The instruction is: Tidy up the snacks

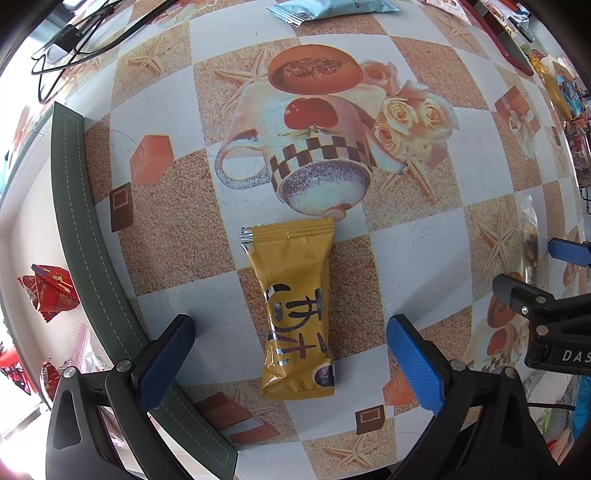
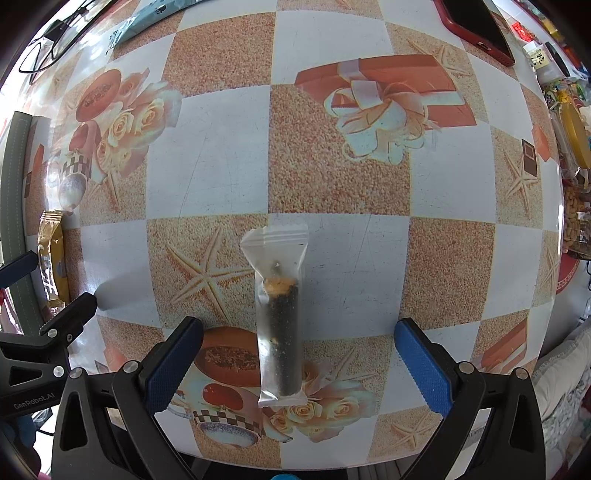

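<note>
A yellow snack packet (image 1: 295,310) lies flat on the patterned tablecloth, lengthwise between the open fingers of my left gripper (image 1: 290,354), which hovers over its near end without touching. A clear packet with a dark seaweed roll (image 2: 279,317) lies lengthwise between the open fingers of my right gripper (image 2: 299,358). The yellow packet also shows at the left edge of the right wrist view (image 2: 53,258), and the clear packet at the right of the left wrist view (image 1: 530,243), beside the right gripper (image 1: 532,273).
A green-edged tray rim (image 1: 79,229) curves along the left, with red snack packets (image 1: 50,291) inside. A pale blue packet (image 1: 321,9) lies at the far edge. A red phone (image 2: 476,27) and more snacks (image 2: 570,136) sit at the far right. Black cables (image 1: 70,40) lie far left.
</note>
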Available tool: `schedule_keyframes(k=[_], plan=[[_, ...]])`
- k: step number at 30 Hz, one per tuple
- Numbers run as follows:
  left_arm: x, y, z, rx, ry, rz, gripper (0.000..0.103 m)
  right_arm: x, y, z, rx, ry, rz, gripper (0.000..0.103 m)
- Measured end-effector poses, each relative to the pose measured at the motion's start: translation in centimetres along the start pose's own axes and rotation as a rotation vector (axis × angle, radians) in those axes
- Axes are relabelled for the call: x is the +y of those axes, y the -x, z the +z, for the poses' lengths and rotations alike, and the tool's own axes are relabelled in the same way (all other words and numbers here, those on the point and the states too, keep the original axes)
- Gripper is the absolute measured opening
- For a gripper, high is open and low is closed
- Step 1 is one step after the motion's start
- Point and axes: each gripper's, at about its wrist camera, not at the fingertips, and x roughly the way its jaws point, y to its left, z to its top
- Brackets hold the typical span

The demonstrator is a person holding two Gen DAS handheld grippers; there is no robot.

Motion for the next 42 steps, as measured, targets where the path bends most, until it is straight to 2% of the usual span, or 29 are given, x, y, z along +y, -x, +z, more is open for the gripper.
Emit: schedule_keyframes(k=[3,6,8,9,11,12,13,14,15,16,18,24,30,38,42], plan=[[-0.1,-0.1,0.1,0.018,0.002,0.002,0.103,0.1,-0.2,0.2,0.019,0.001,0.0,0.103],[-0.4,0.1,0.0,0.023,-0.002,0.0,0.098,0.1,-0.3,0.3,0.026,0.002,-0.002,0.103],[-0.8,0.7,-0.1,0.012,-0.018,-0.001,0.085,0.2,0.0,0.4,0.02,-0.002,0.0,0.099],[-1.1,1.0,-0.1,0.004,-0.031,-0.002,0.08,0.2,0.3,0.4,0.012,-0.003,0.002,0.092],[-1.5,1.5,-0.1,-0.005,-0.048,-0.004,0.064,0.2,1.0,0.6,-0.001,0.001,0.002,0.08],[-1.6,1.7,-0.1,-0.009,-0.05,-0.006,0.059,0.2,1.4,0.7,-0.011,0.004,0.0,0.069],[-1.6,1.9,0.0,-0.015,-0.049,-0.009,0.048,0.1,1.8,0.8,-0.02,0.003,0.0,0.054],[-1.6,2.2,0.1,-0.022,-0.047,-0.013,0.033,0.1,2.0,0.9,-0.025,0.003,0.0,0.046],[-1.4,2.4,0.2,-0.028,-0.043,-0.029,0.026,0.0,2.3,1.1,-0.03,0.001,0.009,0.027],[-1.3,2.4,0.3,-0.023,-0.034,-0.052,0.025,0.0,2.4,1.3,-0.029,-0.003,0.018,0.02],[-0.8,2.7,0.4,-0.02,-0.008,-0.094,0.024,-0.2,2.6,1.5,-0.026,-0.015,0.044,0.02],[0.5,4.4,-0.1,-0.067,0.035,-0.133,0.024,0.1,4.1,2.2,-0.044,-0.015,0.112,0.02],[1.7,6.5,-0.4,-0.123,0.055,-0.132,0.024,1.7,5.9,3.3,-0.067,0.02,0.134,0.02],[3.9,9.0,-0.9,-0.197,0.108,-0.131,0.024,5.9,8.7,4.5,-0.112,0.095,0.157,0.02],[5.5,9.1,-2.5,-0.227,0.14,-0.13,0.024,8.3,10.1,5.4,-0.137,0.14,0.163,0.02]])
